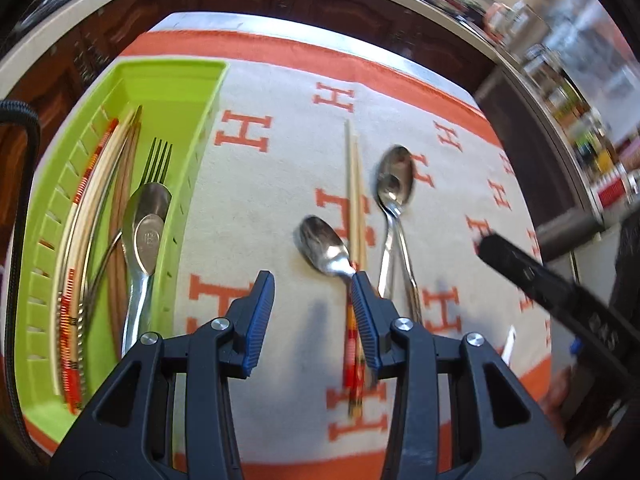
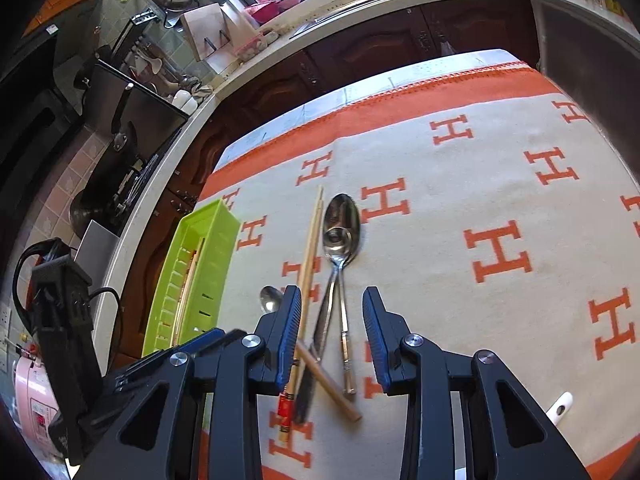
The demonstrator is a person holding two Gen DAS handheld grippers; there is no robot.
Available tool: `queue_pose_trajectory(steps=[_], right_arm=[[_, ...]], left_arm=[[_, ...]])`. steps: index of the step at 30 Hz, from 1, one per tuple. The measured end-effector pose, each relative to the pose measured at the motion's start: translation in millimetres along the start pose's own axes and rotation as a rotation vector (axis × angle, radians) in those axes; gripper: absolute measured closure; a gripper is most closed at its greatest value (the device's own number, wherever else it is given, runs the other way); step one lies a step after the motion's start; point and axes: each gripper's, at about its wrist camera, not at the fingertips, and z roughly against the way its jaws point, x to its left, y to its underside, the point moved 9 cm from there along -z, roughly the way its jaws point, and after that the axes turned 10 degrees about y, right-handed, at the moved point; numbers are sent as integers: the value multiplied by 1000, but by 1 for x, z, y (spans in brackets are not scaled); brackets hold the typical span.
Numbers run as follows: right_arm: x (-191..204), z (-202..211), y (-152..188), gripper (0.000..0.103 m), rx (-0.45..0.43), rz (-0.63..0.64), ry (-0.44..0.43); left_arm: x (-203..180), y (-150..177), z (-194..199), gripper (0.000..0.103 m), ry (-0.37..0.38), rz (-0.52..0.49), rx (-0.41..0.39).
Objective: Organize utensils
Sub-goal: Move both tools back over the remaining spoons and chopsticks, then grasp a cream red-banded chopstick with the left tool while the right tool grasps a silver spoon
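A lime green tray (image 1: 200,140) at the left holds chopsticks, a fork (image 1: 158,164) and spoons. On the H-patterned cloth (image 1: 280,200) lie a pale chopstick pair (image 1: 354,184), a short spoon (image 1: 324,248) and two nested spoons (image 1: 394,178). My left gripper (image 1: 314,292) hovers open over the cloth, its right finger above the short spoon's handle. In the right wrist view, my right gripper (image 2: 332,308) is open above the nested spoons' (image 2: 342,224) handles, with the chopsticks (image 2: 310,248) by its left finger. The short spoon (image 2: 270,298) and the tray (image 2: 208,240) lie further left.
A brown stick (image 2: 332,384) lies crosswise under the spoon handles. A small white object (image 2: 560,406) rests near the cloth's front right. Dark cabinets and a counter with kitchenware run behind the table. The right gripper's body (image 1: 540,280) reaches in from the right.
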Motion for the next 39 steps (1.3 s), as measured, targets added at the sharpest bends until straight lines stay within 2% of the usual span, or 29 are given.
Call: queue_pose_trajectory(steps=[7, 11, 23, 28, 29, 31, 35, 39], right_arm=[[-18, -14, -1, 71, 16, -5, -12], [-23, -21, 0, 71, 26, -3, -19], [-25, -37, 4, 71, 47, -4, -37], [-25, -39, 4, 71, 51, -3, -42], [-24, -40, 4, 71, 50, -3, -43], [-25, -39, 4, 71, 51, -3, -43], [-23, -40, 5, 71, 50, -2, -41], [-22, -40, 6, 71, 47, 6, -35]], left_arm=[[15, -14, -21, 67, -39, 71, -41], [14, -16, -35, 67, -69, 49, -38], [0, -19, -45, 67, -127, -84, -105], [-4, -14, -44, 67, -110, -108, -142], [-6, -14, -45, 69, -96, -114, -143], [-10, -12, -46, 81, -70, -123, -143], [-9, -10, -46, 92, -38, -115, -165], [-2, -10, -43, 97, 28, -54, -179]])
